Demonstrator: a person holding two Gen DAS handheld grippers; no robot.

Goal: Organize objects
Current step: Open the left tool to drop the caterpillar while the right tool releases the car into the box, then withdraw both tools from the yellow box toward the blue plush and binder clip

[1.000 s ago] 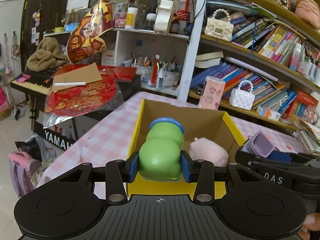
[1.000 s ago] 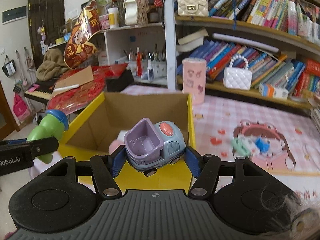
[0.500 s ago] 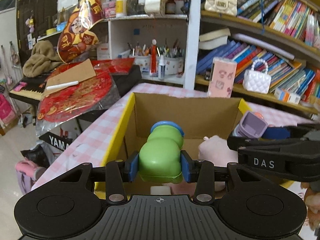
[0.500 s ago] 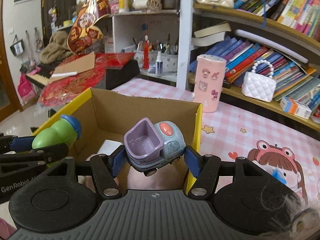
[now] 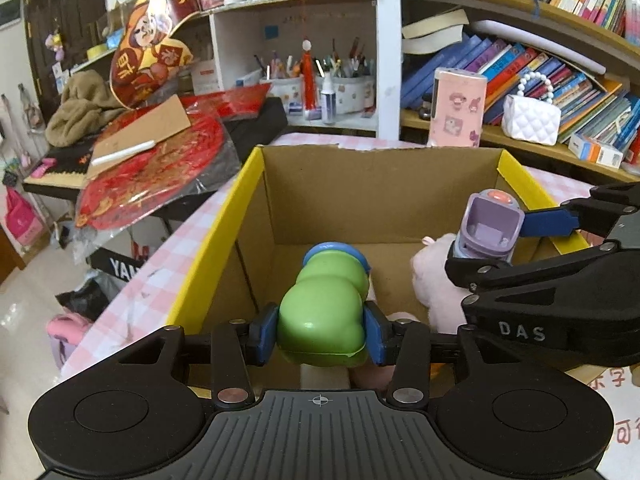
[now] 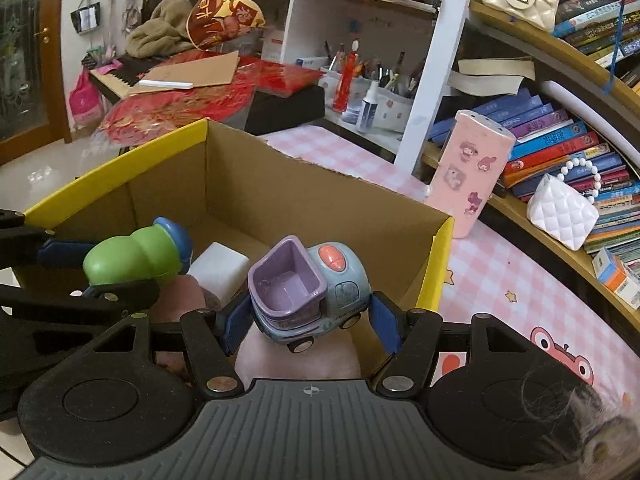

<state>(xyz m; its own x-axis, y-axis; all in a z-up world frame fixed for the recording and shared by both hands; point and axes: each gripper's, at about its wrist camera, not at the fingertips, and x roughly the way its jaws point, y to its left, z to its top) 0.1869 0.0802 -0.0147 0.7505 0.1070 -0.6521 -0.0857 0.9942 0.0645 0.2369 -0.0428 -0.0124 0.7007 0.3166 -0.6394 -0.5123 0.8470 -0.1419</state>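
Now left tongs (image 5: 322, 336) clamp green toy (image 5: 324, 312), right tongs (image 6: 308, 322) clamp toy truck (image 6: 308, 284), above box (image 6: 320, 200).

This is a lived-in home room, likely a child's study or play corner. Wooden bookshelves (image 6: 580, 60) at the upper right of the frame are crammed with colourful books (image 6: 560, 136) and small quilted handbags (image 6: 562, 216). A desk (image 6: 500, 272) under a pink checked cartoon cloth sits at lower right. In the upper middle, cups of pens (image 5: 320, 80) fill a white cubby. At upper left, a piano keyboard (image 6: 120, 76) lies under red festive decorations (image 5: 152, 176), and a tiled floor (image 6: 32, 168) shows beyond.
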